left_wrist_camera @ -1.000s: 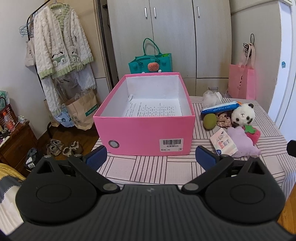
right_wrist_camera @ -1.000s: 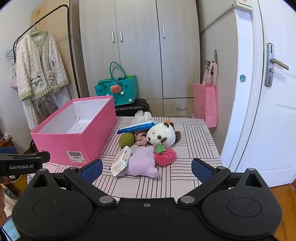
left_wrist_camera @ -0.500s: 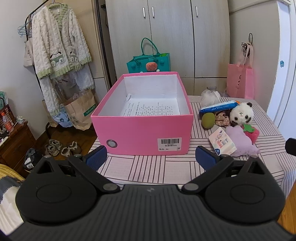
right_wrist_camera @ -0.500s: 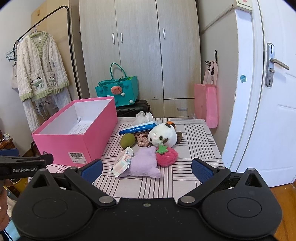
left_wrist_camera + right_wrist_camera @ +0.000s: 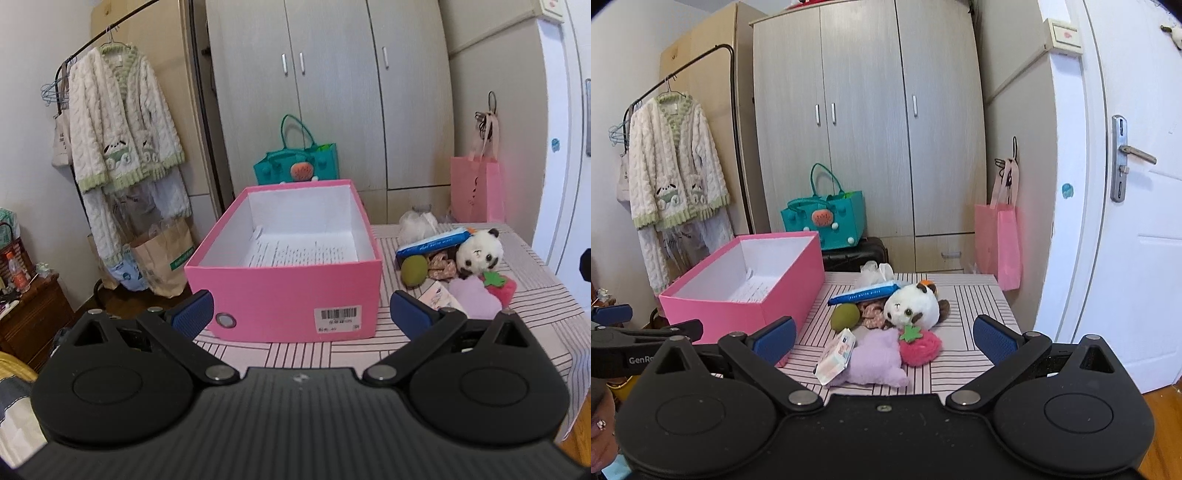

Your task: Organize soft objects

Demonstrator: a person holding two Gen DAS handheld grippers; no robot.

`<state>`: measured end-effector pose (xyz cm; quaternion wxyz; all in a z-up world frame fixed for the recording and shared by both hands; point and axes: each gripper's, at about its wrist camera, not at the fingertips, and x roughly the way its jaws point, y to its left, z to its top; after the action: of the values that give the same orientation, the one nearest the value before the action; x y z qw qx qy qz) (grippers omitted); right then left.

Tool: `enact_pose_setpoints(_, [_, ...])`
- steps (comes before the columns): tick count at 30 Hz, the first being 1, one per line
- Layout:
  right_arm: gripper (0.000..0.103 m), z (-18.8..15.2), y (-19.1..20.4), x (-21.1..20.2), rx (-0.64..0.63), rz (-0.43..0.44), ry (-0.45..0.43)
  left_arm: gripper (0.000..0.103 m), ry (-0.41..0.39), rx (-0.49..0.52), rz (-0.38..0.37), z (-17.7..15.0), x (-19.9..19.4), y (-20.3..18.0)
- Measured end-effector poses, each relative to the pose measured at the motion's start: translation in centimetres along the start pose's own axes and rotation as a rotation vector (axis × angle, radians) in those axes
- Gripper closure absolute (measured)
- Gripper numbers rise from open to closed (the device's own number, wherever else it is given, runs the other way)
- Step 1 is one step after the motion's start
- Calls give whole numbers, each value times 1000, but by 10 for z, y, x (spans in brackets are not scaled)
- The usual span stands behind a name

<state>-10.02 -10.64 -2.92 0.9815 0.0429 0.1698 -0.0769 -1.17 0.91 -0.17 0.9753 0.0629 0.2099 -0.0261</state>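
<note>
An open pink box point(image 5: 284, 291) point(image 5: 746, 314) stands on the striped table, holding only a printed sheet. To its right lies a heap of soft things: a panda plush point(image 5: 480, 253) point(image 5: 912, 306), a purple plush point(image 5: 875, 360) point(image 5: 474, 301), a red strawberry plush point(image 5: 919, 347) point(image 5: 498, 286), a green ball point(image 5: 845, 316) point(image 5: 413, 271), a floral scrunchie point(image 5: 871, 314), a blue pack point(image 5: 864, 291) and a tissue pack point(image 5: 836, 354). My left gripper point(image 5: 301, 315) is open in front of the box. My right gripper point(image 5: 884, 339) is open before the heap, holding nothing.
A wardrobe point(image 5: 868, 129) fills the back wall, with a teal bag point(image 5: 827, 218) on a black case. A pink bag point(image 5: 1001, 243) hangs near the white door point(image 5: 1126, 221). A clothes rack with a knitted cardigan point(image 5: 118, 129) and paper bag point(image 5: 162, 254) stands left.
Both grippers have tilted upward and pulled back a little, so the box and the heap sit lower in each view. Nothing on the table moved.
</note>
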Motion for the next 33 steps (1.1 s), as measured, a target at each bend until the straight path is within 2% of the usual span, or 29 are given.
enact_pose_setpoints(6, [0, 1, 0, -4, -8, 6, -31, 0, -38, -7, -21, -1, -5, 0])
enact_pose_setpoints(10, [0, -5, -3, -1, -7, 19, -53, 0, -28, -21, -20, -2, -3, 2])
enact_pose_setpoints(14, [0, -20, -29, 8, 67, 111, -142, 0, 18, -56, -8, -2, 11, 5])
enact_pose_setpoints(16, [0, -20, -44, 18, 112, 154, -120, 0, 24, -9, 11, -2, 19, 0])
enact_pose_setpoints(18, [0, -18, -56, 30, 136, 159, -89, 2, 41, 8, 13, -1, 27, -4])
enact_pose_setpoints(21, [0, -18, -67, 48, 104, 117, -55, 3, 75, -16, -57, 3, 40, -10])
enact_pose_setpoints(24, [1, -16, -73, 68, 66, 99, -23, 3, 57, -63, -135, 4, 49, -17])
enact_pose_setpoints(27, [8, -16, -81, 94, 50, 111, 34, 3, 30, -99, -191, 2, 58, -26])
enact_pose_setpoints(31, [21, -21, -86, 125, 30, 124, 93, 3, 45, -121, -299, 3, 74, -42])
enact_pose_setpoints(33, [24, -24, -88, 139, 31, 137, 118, 3, 53, -100, -324, 2, 80, -53])
